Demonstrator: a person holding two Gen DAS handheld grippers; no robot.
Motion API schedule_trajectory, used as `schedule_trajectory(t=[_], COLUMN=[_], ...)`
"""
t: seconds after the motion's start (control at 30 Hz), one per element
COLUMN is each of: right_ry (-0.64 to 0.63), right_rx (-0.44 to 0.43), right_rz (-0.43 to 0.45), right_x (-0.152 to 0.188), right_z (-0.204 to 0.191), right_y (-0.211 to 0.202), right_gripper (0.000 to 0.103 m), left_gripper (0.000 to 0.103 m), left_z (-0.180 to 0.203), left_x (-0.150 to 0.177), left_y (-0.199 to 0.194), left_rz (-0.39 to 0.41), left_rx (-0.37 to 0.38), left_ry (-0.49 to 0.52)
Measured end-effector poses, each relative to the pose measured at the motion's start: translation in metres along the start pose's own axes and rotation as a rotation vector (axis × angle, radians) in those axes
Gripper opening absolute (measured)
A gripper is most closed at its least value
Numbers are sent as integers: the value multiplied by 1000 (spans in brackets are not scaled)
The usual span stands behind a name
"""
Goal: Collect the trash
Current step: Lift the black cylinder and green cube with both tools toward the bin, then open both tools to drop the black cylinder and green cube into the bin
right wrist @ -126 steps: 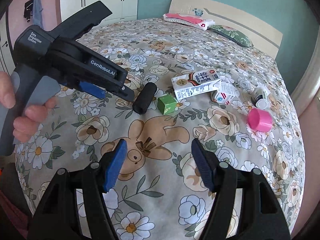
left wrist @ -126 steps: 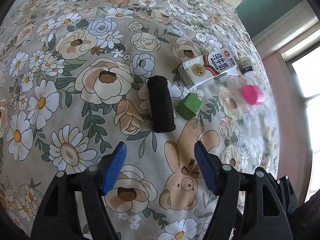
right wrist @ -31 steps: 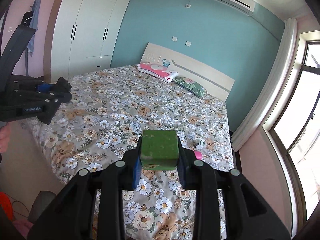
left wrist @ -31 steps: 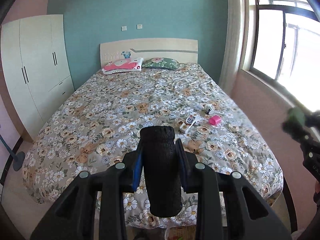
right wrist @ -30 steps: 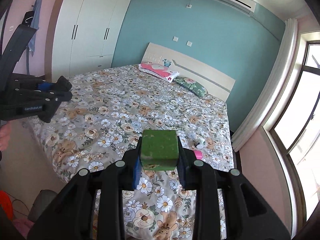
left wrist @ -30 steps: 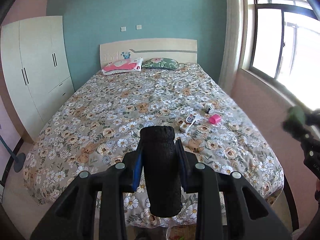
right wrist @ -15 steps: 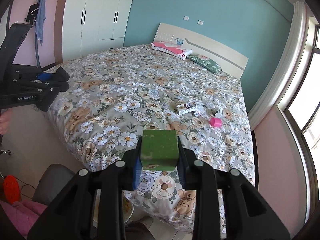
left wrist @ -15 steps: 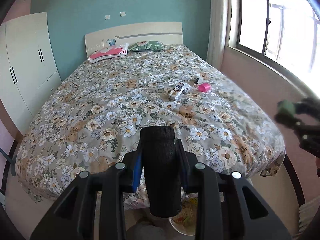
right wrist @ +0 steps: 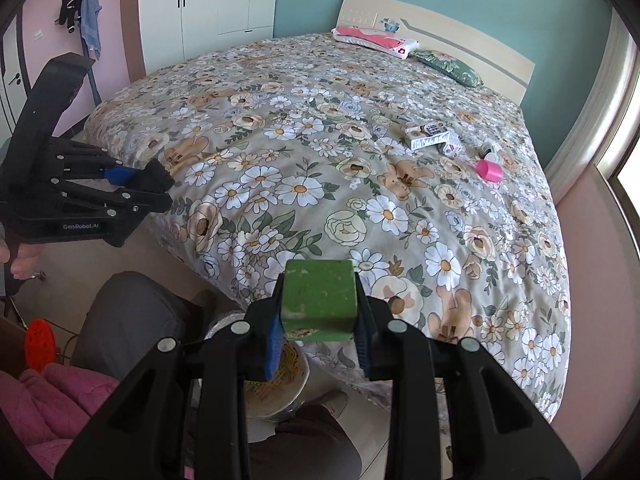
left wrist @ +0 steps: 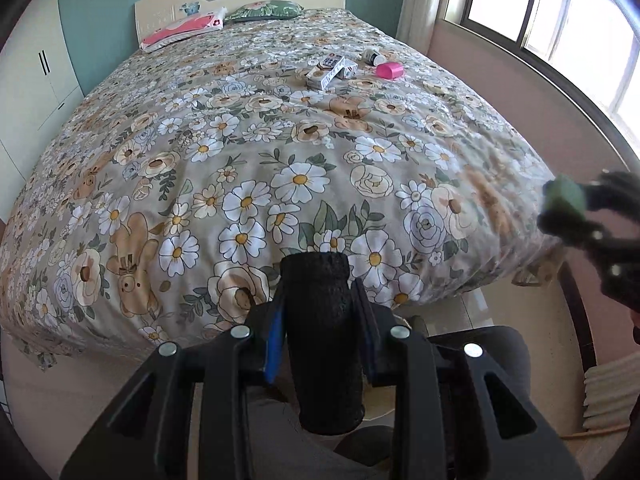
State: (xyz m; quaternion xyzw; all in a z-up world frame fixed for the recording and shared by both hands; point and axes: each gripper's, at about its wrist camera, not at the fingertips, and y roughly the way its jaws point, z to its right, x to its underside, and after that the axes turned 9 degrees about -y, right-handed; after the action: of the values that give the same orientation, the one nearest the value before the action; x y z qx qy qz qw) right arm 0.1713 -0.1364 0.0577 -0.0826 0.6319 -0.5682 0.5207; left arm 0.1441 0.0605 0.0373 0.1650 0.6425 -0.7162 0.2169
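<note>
Holding one piece of trash apiece, the two tools hang off the foot of the flowered bed: the left hand-held gripper is clamped on a black, rough-textured foam cylinder, and the right hand-held gripper is clamped on a green, scuffed foam cube. Below the cube, at about six o'clock in the right wrist view, part of a pale round bin with a patterned liner shows on the floor beside the person's grey trouser leg; I judge that is where both pieces go, so two items are lifted but not yet dropped. Left on the quilt, up toward one o'clock, lie a white milk carton, a small white box touching it, a small white bottle and a pink plastic cup on its side, all close together. Between the grippers and the bin stand only the overhanging quilt edge and the person's own knees. A pink garment lies at eight o'clock.
</note>
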Motion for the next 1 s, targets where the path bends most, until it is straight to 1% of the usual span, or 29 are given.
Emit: schedule_trajectory(t=[0.27, 0.33, 0.53, 0.77, 1.0], right_ry=[-28, -31, 10, 19, 22], right_rx=[-126, -157, -253, -300, -330], right_rz=[-119, -149, -236, -358, -469], right_x=[51, 64, 107, 148, 173], right_z=[-39, -48, -66, -84, -105], right_y=[77, 97, 158, 227, 291], right_gripper=[31, 31, 31, 31, 31], left_gripper=[33, 33, 33, 33, 33], left_z=[-7, -8, -4, -1, 7], left_x=[46, 57, 92, 125, 150], left_y=[72, 90, 143, 207, 267], left_rz=[-167, -205, -313, -427, -534], left_rx=[23, 18, 26, 41, 62], left_ry=[-24, -23, -21, -62, -106])
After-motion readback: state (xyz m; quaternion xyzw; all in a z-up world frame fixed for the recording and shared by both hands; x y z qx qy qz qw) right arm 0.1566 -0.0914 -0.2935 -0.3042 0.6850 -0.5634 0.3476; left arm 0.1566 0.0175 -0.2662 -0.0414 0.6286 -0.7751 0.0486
